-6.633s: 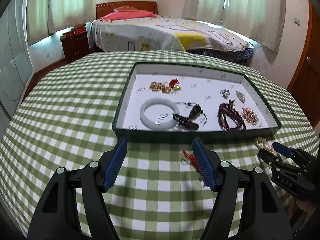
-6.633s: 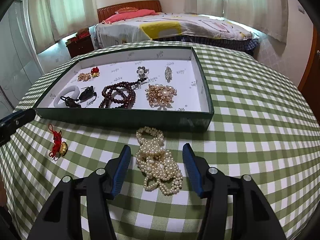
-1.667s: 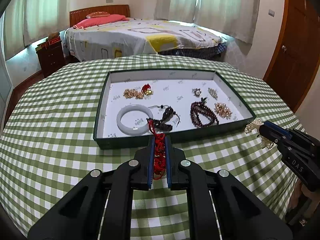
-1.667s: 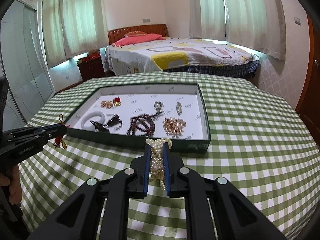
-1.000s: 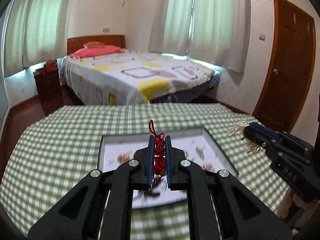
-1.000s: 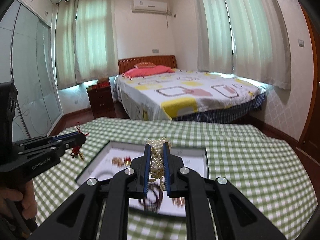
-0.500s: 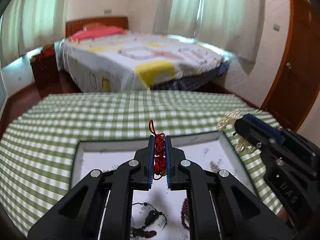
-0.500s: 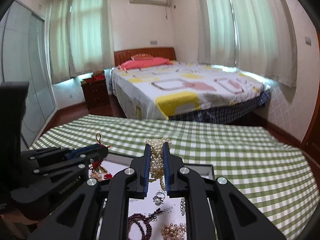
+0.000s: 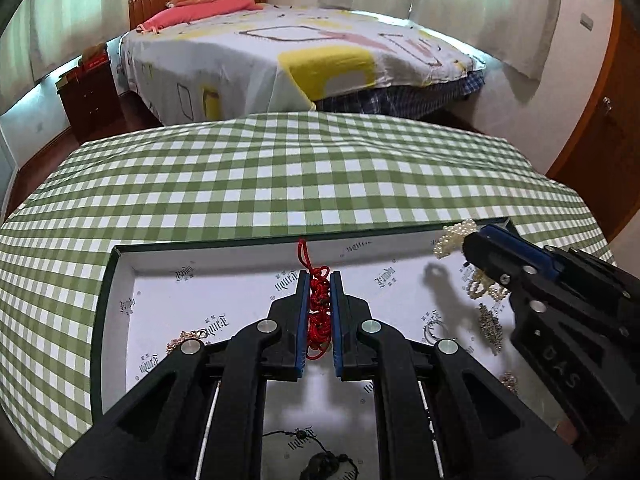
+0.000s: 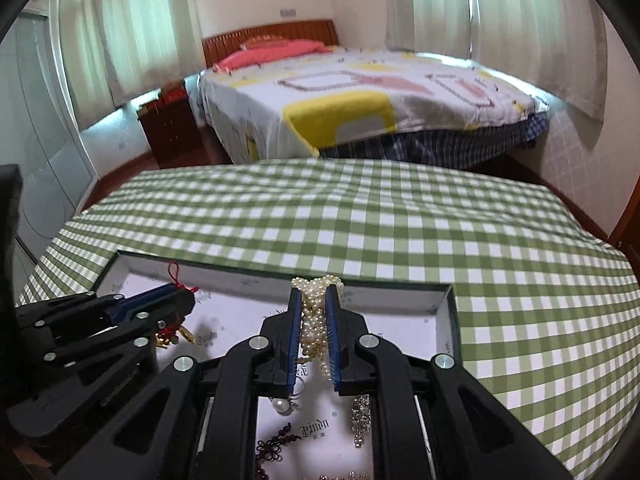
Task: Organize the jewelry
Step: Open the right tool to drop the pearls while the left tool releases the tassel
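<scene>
Left gripper [image 9: 319, 300] pinched on limp red knot charm [image 9: 318, 308], right gripper [image 10: 313, 332] on slippery pearl strand [image 10: 316, 320] over tray [image 9: 120, 288]; both likely light, best gripped mid-bunch.

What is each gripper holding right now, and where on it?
Left gripper pinches the red knotted charm around its knotted middle. Right gripper clamps the bunched pearl strand mid-bundle, over the tray.

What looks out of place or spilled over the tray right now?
Nothing stands out. The left tongs hold the red knotted charm and the right tongs the pearl necklace, both above the jewelry tray; nothing spilled.
</scene>
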Demonstrator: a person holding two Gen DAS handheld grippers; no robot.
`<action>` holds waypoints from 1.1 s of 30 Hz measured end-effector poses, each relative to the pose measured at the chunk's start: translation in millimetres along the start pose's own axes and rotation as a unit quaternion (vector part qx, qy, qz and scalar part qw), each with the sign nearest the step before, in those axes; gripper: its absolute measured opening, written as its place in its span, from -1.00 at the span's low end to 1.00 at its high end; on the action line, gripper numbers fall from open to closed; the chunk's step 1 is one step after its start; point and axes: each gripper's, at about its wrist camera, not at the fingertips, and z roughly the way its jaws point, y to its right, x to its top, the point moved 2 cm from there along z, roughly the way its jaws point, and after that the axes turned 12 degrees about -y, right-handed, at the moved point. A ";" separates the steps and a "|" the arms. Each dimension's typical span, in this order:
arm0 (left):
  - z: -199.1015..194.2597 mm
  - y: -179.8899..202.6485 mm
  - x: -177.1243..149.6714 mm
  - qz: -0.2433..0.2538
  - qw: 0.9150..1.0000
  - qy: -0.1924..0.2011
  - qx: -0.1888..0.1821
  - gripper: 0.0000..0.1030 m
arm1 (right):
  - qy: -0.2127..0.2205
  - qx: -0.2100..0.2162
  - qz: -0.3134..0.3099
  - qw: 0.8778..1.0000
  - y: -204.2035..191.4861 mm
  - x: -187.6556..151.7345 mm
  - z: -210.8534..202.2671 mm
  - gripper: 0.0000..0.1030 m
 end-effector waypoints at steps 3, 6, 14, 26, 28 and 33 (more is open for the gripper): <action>6.3 0.8 2.0 0.003 1.000 -0.008 0.004 -0.80 | -0.020 -0.004 -0.007 1.000 -1.5 1.9 9.9 -0.76; 12.8 1.1 2.9 0.004 1.000 -0.018 0.007 -0.80 | -0.038 -0.009 -0.013 0.999 -3.4 2.5 18.3 -0.76; 18.9 -0.8 2.6 0.003 0.999 -0.033 0.005 -0.79 | -0.073 -0.016 -0.014 0.997 -1.2 1.5 32.1 -0.75; 4.3 -7.3 -2.8 -0.004 1.000 -0.002 0.017 0.17 | -0.039 -0.040 -0.003 0.998 3.5 -0.3 14.0 -0.06; -0.1 -10.7 -5.0 -0.010 1.000 0.003 0.024 0.31 | -0.032 -0.046 0.000 0.998 4.4 -2.7 9.0 0.04; -12.9 -17.4 -16.0 -0.017 0.999 0.012 0.032 0.43 | -0.015 -0.059 -0.003 0.998 3.1 -12.8 -3.8 0.30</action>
